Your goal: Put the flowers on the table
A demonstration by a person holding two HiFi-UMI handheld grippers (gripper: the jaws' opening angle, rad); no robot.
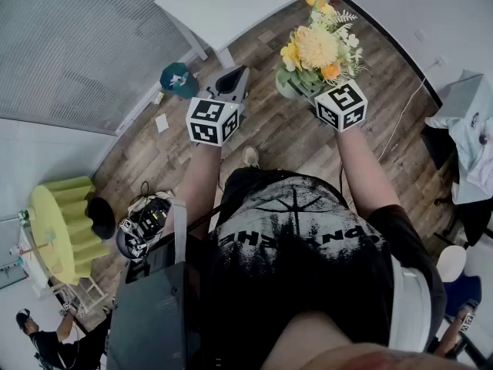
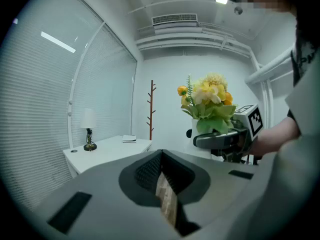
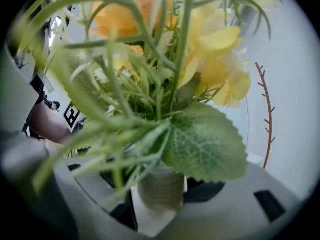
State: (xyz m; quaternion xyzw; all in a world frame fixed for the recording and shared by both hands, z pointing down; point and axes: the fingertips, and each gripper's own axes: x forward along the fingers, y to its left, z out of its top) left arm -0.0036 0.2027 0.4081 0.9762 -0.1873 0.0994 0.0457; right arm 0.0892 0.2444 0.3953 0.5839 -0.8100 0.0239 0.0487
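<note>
Right gripper (image 1: 308,91): jaws spread wide and clamped on a vase (image 3: 161,189); we see its ribbed, pale body sitting squarely between them.
Flowers (image 1: 317,46): yellow, orange and cream blooms with green leaves, standing upright in the vase. Held up in the air over the floor, not on any surface.
Left gripper (image 2: 161,159): jaws closed together with nothing in them. A thin sliver between the pads looks to us like floor showing through, though the view there is poor.
Table (image 1: 231,6): white, ahead of the person and to the left of the flowers, apart from them.
Lamp (image 2: 89,129): small, white shade, standing on the table's far left end.
Coat stand (image 2: 151,109): brown, against the wall behind the table.
Floor (image 1: 269,137): wood planks, under both grippers.
</note>
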